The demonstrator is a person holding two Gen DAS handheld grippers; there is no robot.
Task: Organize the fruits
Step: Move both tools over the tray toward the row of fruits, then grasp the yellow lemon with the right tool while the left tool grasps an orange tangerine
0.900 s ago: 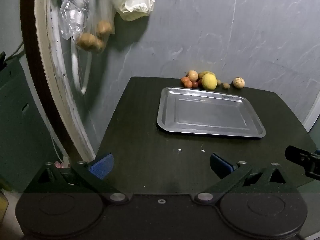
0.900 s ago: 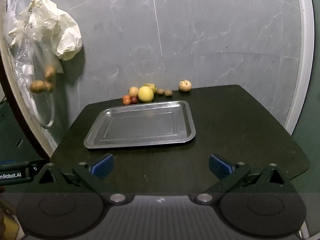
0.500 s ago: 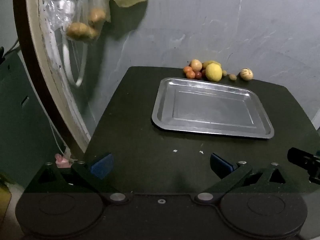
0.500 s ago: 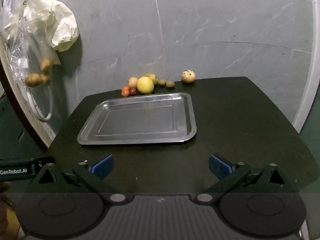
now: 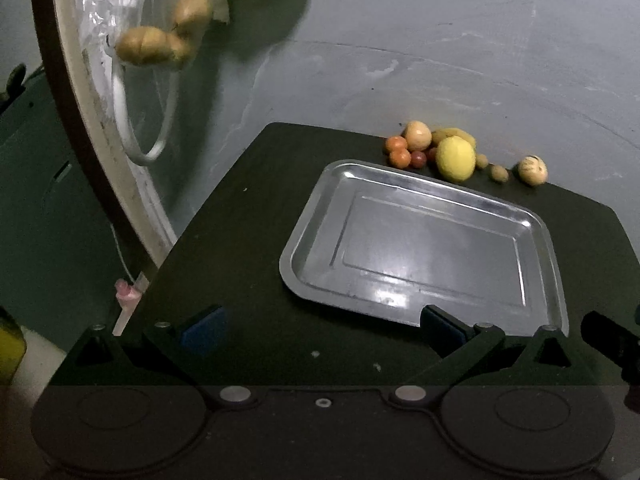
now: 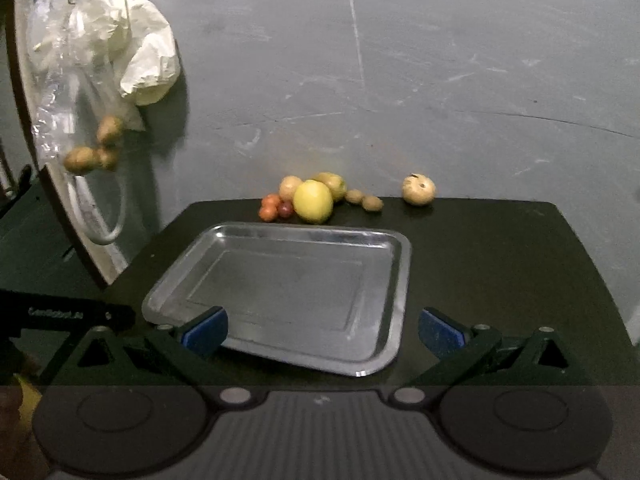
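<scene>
Steel tray [image 6: 280, 280] sits bare on the dark table [image 6: 500, 264]; every fruit lies behind its far rim against the wall. Behind that rim cluster the yellow lemon [image 6: 313, 201], small orange and red fruits [image 6: 273, 206] and two brown nuts [image 6: 363, 199]; a tan fruit [image 6: 419, 189] rests well apart, beyond the tray's far right corner. Left gripper [image 5: 320, 326] and right gripper [image 6: 322, 328] hover at the tray's near rim, jaws wide, holding nothing. Risk: reaching over could nudge the light tray, or round fruits may roll when bumped.
</scene>
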